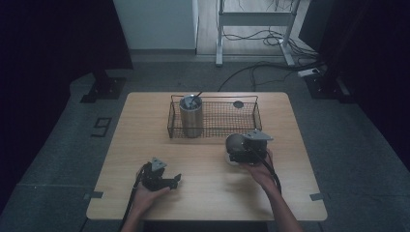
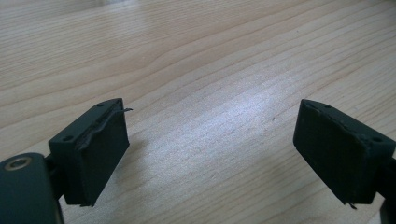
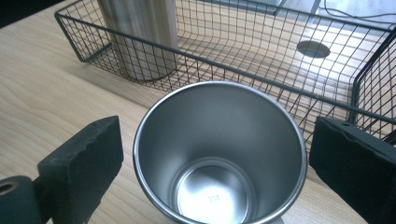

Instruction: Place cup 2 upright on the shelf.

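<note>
1. While our right gripper point(image 3: 212, 154) hangs over the near right part of the table point(image 1: 145, 145), its jaws stand wide, one on each side of a steel cup point(image 3: 219, 154), with a gap between each pad and the cup's wall, so nothing is clamped.
2. We see the cup upright and empty between those jaws in the right gripper view, its open mouth towards the camera and its shiny bottom in sight.
3. From the high view, the cup point(image 1: 235, 142) stands on the table just ahead of the right gripper point(image 1: 240, 153), and our right hand point(image 1: 258, 169) holds the gripper from behind.
4. Beyond the cup, just ahead of the jaws, stands a wire basket point(image 3: 261, 81); whether cup and basket touch we cannot tell.
5. Ahead and to the left of the right gripper, a tall steel tumbler point(image 3: 137, 32) stands upright at the left end of the basket.
6. Ahead and to the right, a dark round disc point(image 3: 313, 48) lies on the basket's floor.
7. Our left gripper point(image 2: 212, 154) is low over bare wood, jaws wide apart with nothing between them.
8. In the high view, the left gripper point(image 1: 171, 182) sits well apart from the cup, at the near left of the table, held by our left hand point(image 1: 145, 193).
</note>
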Available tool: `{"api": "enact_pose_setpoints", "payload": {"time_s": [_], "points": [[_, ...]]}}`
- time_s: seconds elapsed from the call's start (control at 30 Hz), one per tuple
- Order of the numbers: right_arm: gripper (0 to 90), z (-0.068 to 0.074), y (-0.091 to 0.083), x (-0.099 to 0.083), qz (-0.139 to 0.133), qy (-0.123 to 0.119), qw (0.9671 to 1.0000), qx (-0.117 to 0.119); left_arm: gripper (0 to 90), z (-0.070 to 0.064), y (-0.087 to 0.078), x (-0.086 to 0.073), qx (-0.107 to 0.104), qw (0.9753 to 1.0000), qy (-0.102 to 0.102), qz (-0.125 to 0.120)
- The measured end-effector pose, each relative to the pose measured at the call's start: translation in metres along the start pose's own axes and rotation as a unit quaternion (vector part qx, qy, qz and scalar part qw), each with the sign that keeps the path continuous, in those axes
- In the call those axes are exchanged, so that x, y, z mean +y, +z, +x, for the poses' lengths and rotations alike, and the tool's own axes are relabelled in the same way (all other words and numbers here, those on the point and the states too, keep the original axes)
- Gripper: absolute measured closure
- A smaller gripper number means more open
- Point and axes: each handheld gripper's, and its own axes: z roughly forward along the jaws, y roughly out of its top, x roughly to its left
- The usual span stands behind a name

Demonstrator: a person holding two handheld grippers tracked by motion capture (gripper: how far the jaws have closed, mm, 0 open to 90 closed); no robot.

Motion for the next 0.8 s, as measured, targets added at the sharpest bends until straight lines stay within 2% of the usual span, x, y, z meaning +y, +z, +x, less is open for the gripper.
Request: {"api": "enact_pose_setpoints", "payload": {"time_s": [0.23,0.4,0.8], "points": [[1.4,0.001,0.007,-0.001,0.009,-0.006,0.9999,-0.005,10.4,-0.001,0.001,0.000,0.000,1.0000,0.001,0.002],[1.8,0.001,0.018,-0.004,0.032,-0.006,0.9994,-0.014,10.4,0.000,0.001,-0.001,0.000,1.0000,0.000,0.003],[6.0,0.000,0.025,-0.009,0.048,-0.016,0.9987,-0.008,10.4,-0.002,0.002,-0.002,-0.001,1.0000,0.004,0.006]]}}
